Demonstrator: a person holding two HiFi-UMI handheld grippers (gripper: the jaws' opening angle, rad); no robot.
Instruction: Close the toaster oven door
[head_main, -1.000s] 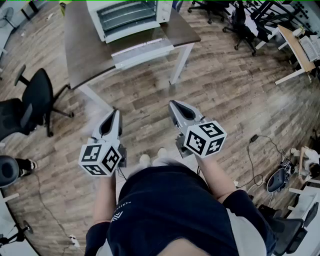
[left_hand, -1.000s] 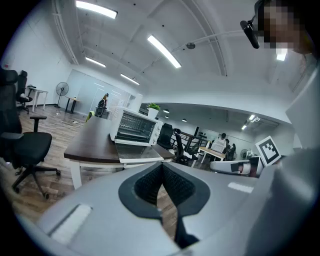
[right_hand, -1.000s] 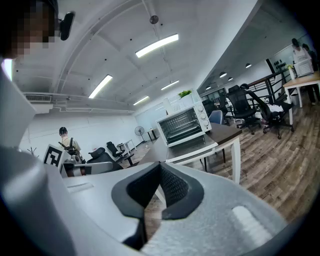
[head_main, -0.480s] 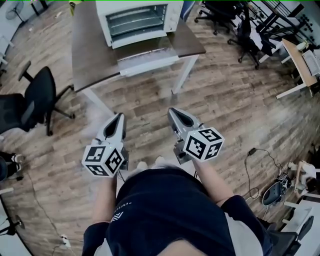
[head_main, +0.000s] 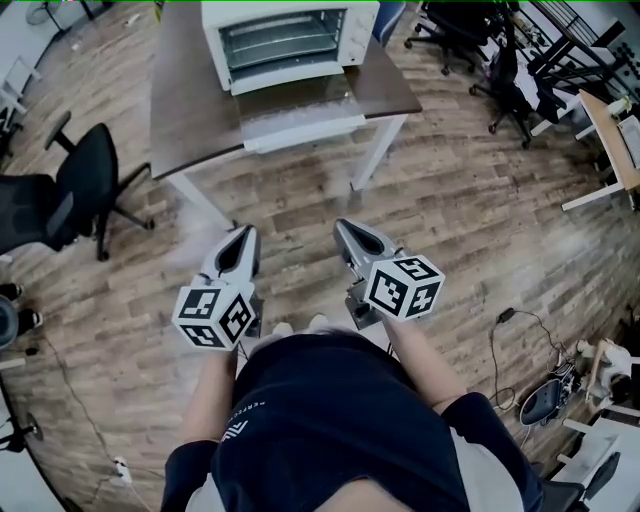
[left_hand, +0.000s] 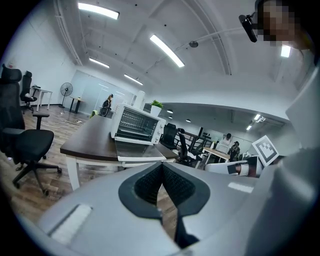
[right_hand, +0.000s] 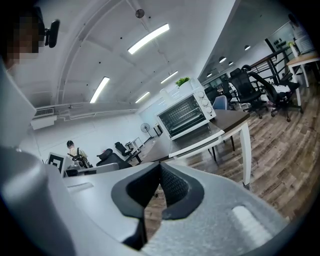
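A white toaster oven (head_main: 288, 38) stands at the far side of a dark brown table (head_main: 190, 110). Its glass door (head_main: 300, 108) hangs open, folded down flat toward me, and wire racks show inside. The oven also shows in the left gripper view (left_hand: 136, 124) and the right gripper view (right_hand: 187, 115). My left gripper (head_main: 240, 238) and right gripper (head_main: 344, 228) hang side by side over the wooden floor, well short of the table's front edge. Both are shut with nothing in them.
A black office chair (head_main: 62, 200) stands left of the table. More chairs (head_main: 500, 62) and light desks (head_main: 618, 130) fill the right side. Cables and gear (head_main: 545, 380) lie on the floor at the lower right. A person (right_hand: 75, 150) stands far off in the room.
The table and oven have slid lower and closer in the head view as the person walks toward them. Both grippers keep their shut pose and have shifted slightly up and right.
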